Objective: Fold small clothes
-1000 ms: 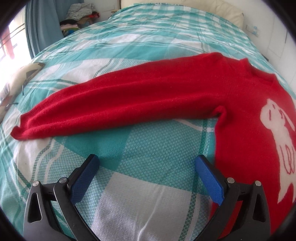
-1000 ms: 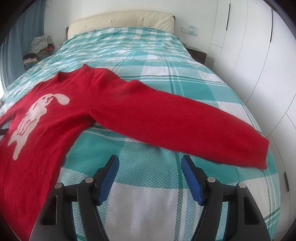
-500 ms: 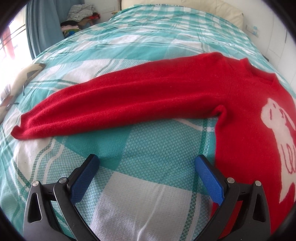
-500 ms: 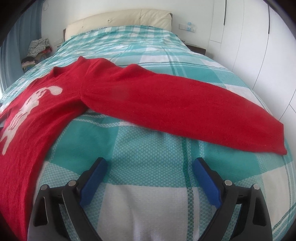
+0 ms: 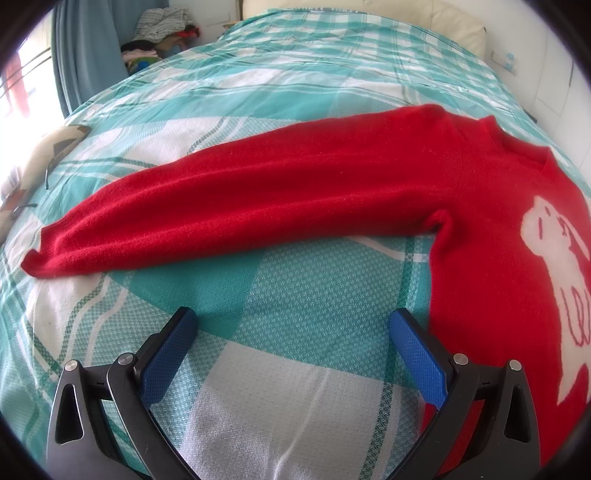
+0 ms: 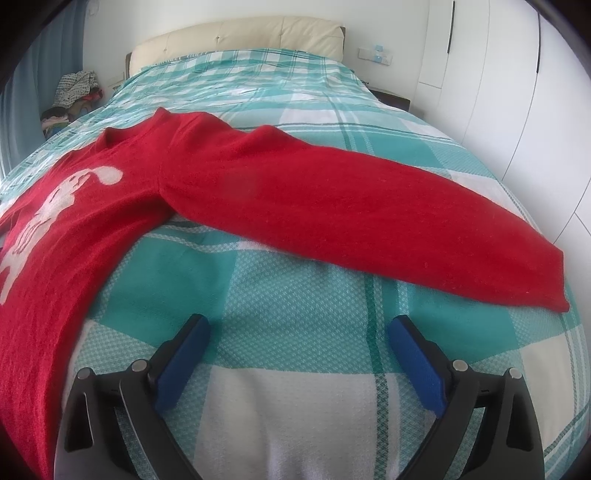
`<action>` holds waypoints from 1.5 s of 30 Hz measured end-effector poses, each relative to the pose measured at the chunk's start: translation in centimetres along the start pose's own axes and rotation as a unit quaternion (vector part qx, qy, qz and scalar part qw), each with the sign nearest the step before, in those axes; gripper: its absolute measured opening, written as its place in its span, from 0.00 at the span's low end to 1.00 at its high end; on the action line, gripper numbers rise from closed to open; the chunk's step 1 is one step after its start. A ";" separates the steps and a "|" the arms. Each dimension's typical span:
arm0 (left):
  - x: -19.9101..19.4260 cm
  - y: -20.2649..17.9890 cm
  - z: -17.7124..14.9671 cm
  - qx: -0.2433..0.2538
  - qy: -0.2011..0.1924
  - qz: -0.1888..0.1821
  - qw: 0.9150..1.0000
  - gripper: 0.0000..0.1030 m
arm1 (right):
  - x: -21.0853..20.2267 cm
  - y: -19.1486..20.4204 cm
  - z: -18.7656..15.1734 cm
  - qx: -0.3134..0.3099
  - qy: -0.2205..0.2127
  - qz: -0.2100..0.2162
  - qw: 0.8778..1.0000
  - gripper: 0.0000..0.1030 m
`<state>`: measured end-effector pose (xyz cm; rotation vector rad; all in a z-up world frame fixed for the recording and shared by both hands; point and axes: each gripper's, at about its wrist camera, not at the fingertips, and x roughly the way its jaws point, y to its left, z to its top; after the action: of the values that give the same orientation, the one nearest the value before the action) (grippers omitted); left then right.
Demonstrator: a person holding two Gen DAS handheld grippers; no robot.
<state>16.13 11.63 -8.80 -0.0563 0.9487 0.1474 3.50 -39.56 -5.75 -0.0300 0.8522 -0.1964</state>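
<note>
Both views ride low and close over the bed [image 5: 303,424], tilted down toward its checked cover, each with its own jaws at 6 o'clock. The left wrist camera looks up the bed with the curtain [image 5: 88,55] at 10 o'clock and the headboard [image 5: 369,14] at 1 o'clock. The right wrist camera faces the headboard [image 6: 236,40] squarely at 12 o'clock – wardrobe doors [image 6: 517,92] at 2 o'clock. Both views share the red sweater [image 5: 332,192] [image 6: 295,192] – its white-figured front lies at 3 o'clock in the left view and 9 o'clock in the right.

Home bedroom, bed [image 6: 369,155] under a teal and white checked cover, cream padded headboard [image 6: 236,37] at its far end, white wardrobe doors [image 6: 517,92], blue curtain [image 5: 88,55] by a bright window, clothes pile [image 5: 159,33] in the corner
</note>
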 end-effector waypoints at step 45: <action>0.0 0.0 0.0 0.000 0.000 0.000 1.000 1.00 | 0.2 0.1 0.1 -0.001 0.004 -0.005 1.000 0.97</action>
<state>16.14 11.62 -8.82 -0.0567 0.9478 0.1471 3.74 -39.49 -5.81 -0.0346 0.8612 -0.2051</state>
